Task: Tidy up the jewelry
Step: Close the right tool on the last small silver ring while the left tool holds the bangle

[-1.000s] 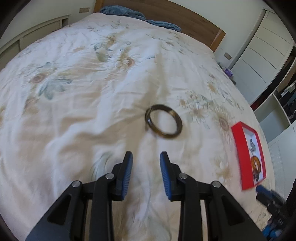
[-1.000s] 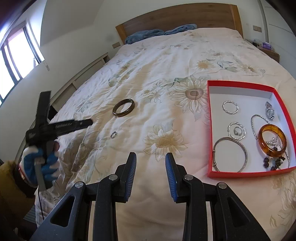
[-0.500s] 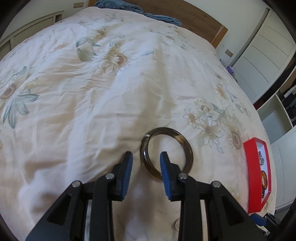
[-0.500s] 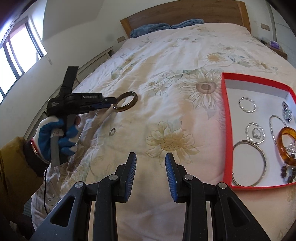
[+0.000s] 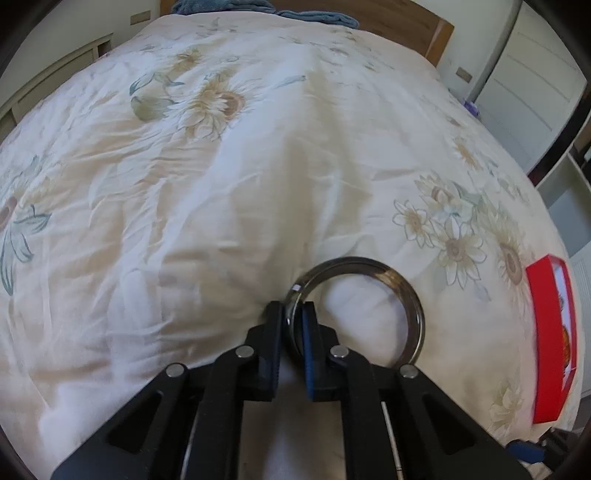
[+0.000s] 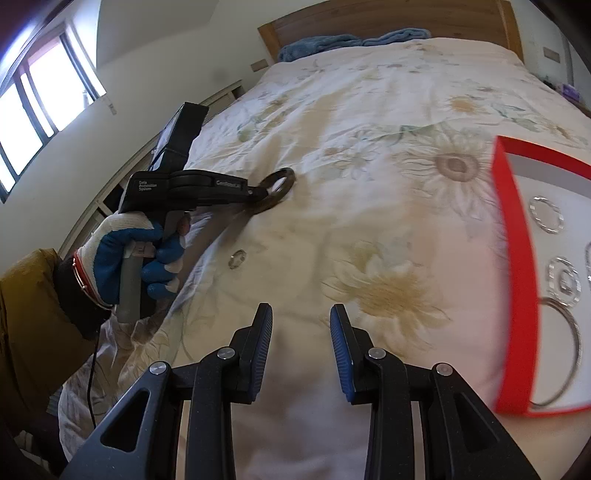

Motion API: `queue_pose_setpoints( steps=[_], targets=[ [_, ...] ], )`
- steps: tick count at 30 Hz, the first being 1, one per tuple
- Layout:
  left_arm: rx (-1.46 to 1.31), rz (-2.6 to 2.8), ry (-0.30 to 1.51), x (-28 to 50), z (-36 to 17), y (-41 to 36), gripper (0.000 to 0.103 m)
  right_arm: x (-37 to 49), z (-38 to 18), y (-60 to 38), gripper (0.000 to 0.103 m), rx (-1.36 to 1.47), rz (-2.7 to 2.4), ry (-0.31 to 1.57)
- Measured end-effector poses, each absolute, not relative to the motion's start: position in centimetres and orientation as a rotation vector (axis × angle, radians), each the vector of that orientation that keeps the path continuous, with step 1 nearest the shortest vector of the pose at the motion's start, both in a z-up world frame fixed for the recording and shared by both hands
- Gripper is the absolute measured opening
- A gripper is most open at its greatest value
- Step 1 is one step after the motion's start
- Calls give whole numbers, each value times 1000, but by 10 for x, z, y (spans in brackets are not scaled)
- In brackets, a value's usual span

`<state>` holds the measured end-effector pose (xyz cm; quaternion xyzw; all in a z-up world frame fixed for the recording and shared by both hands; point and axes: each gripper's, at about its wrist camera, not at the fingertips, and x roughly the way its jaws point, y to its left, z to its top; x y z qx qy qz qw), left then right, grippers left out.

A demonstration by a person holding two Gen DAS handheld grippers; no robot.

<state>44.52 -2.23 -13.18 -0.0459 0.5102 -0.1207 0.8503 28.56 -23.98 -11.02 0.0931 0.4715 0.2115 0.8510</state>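
Note:
A dark brown bangle (image 5: pixel 406 295) lies on the floral bedspread. My left gripper (image 5: pixel 293 314) is shut on the bangle's near left rim; the same grip shows in the right wrist view, with the left gripper (image 6: pixel 264 192) on the bangle (image 6: pixel 284 177). My right gripper (image 6: pixel 301 325) is open and empty above the bedspread. A small silver ring (image 6: pixel 237 259) lies loose on the bedspread left of it. A red jewelry box (image 6: pixel 515 258) at the right holds several silver bangles and rings; it also shows in the left wrist view (image 5: pixel 550 332).
The bed (image 5: pixel 221 184) has a wooden headboard (image 6: pixel 388 18) and blue pillows (image 6: pixel 317 42) at the far end. White wardrobe doors (image 5: pixel 528 92) stand to the right of the bed. A window (image 6: pixel 33 103) is at the left.
My left gripper moved forward to the dark bangle and closed on its rim. My right gripper shifted left, so the red box slid toward the right edge of its view.

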Motion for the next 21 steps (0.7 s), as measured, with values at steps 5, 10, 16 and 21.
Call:
queue_pose_setpoints(
  steps=[5, 10, 16, 21],
  targets=[
    [-174, -282, 1044, 440, -121, -6, 8, 296, -116, -219, 33, 190, 488, 993],
    [-225, -299, 1021, 438, -112, 7, 8, 312, -125, -191, 33, 175, 534, 994],
    [-269, -308, 992, 434, -105, 25, 8, 331, -138, -163, 33, 171, 571, 999],
    [-295, -303, 982, 429, -103, 38, 8, 343, -149, -148, 34, 129, 548, 1010]
  ],
)
